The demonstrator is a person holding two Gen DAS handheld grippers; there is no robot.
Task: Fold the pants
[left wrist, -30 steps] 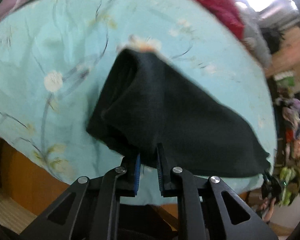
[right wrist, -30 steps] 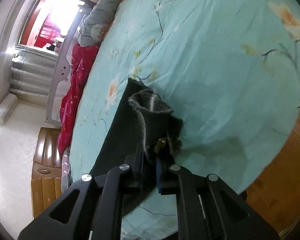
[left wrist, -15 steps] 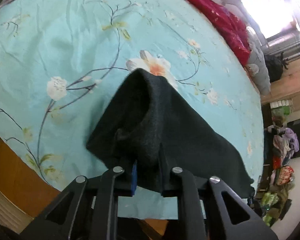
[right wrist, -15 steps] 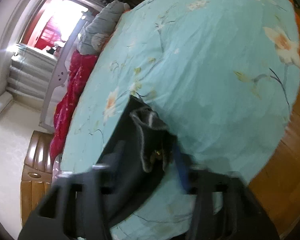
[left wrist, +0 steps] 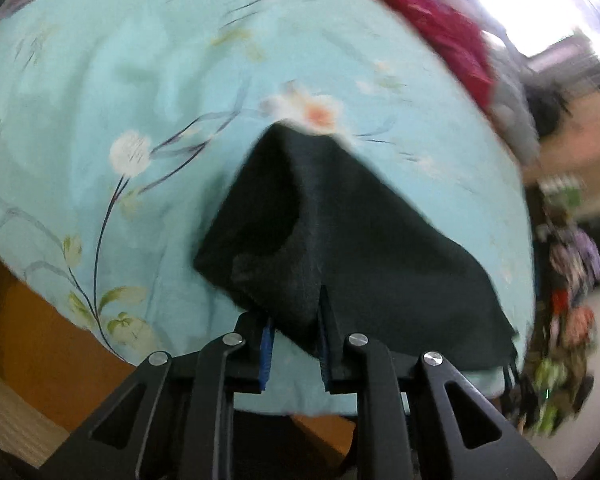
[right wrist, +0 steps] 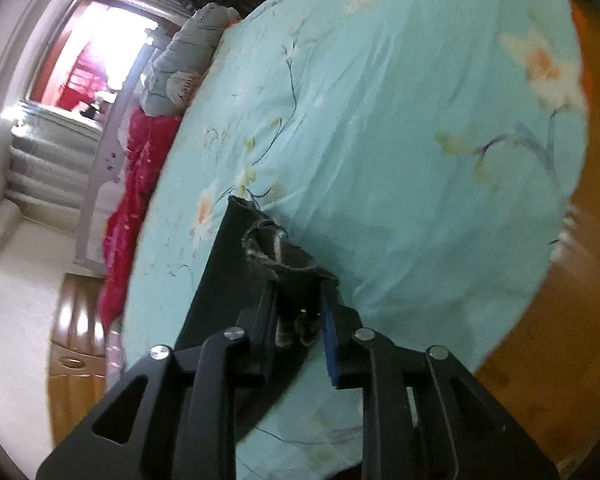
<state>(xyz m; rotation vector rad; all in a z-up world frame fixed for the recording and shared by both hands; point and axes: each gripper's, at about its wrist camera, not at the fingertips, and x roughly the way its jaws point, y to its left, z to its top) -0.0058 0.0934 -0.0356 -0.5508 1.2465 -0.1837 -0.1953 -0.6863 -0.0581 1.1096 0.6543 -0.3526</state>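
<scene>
Writing first: the only lettering in sight is a few dark characters on the grey bundle (right wrist: pixel 188 68) at the far edge of the bed, too small and warped to read. Now the bed itself, a turquoise bedsheet (left wrist: pixel 148 92) printed with white and peach blossoms on thin dark stems, lightly creased, with brown wood showing at its near edge. A red blanket (right wrist: pixel 136 184) runs along the far side beside that grey bundle. Over in the right wrist view there's a bright doorway and a pale floor; in the left wrist view, a blurred heap of colourful clothing (left wrist: pixel 568 312) off to the right. And the black pants (left wrist: pixel 340 240) lie on the sheet, bunched and lifted at the near edge where both tools meet them. The left hand-held gripper (left wrist: pixel 294 344) has a fold of the dark cloth between its blue pads, jaws easing apart. The right hand-held gripper (right wrist: pixel 300 328) has the frayed hem end of the pants between its fingers, jaws opening too, a gap showing beside the right pad.
</scene>
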